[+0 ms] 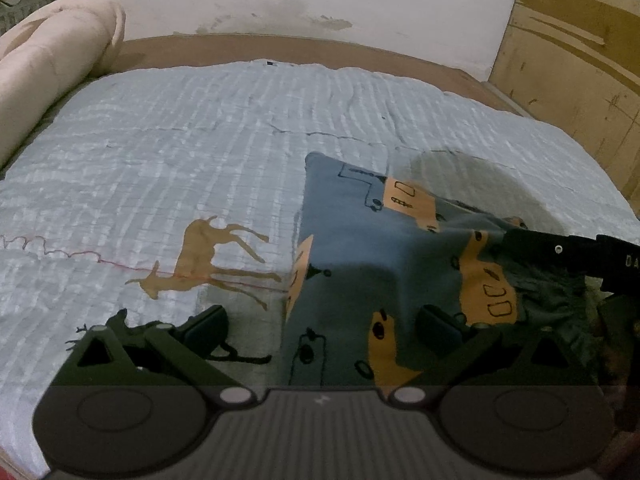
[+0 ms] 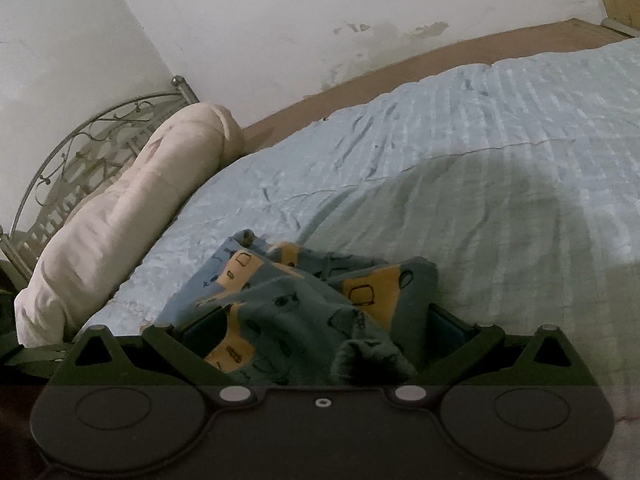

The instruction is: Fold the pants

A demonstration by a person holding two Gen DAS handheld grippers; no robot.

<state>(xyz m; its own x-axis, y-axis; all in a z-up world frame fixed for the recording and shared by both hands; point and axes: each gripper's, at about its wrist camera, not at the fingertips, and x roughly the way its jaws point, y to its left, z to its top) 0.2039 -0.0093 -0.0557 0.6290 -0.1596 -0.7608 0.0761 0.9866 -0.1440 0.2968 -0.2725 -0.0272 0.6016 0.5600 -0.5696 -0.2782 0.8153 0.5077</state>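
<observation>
The pants, blue-grey with orange patches and black outline drawings, are seen bunched on the bed, draped up between and over the jaws of both grippers. In the left wrist view the cloth is tented directly ahead of the left gripper, whose jaws are spread wide; the right-hand finger is covered by cloth, the left-hand one lies bare over the bedspread, so no pinch is shown. In the right wrist view the pants are heaped between the spread jaws of the right gripper, cloth filling the gap and touching both fingers; whether it is actually clamped cannot be told. The right gripper is also seen at the far right of the left view, reaching into the folds.

Beneath the jaws a pale blue quilted bedspread is spread, printed with a tan deer to the left of the pants. Beyond, to the left of the jaws, a rolled cream bolster lies against a metal scrollwork headboard. A stained white wall is seen ahead, and a wooden panel at the right.
</observation>
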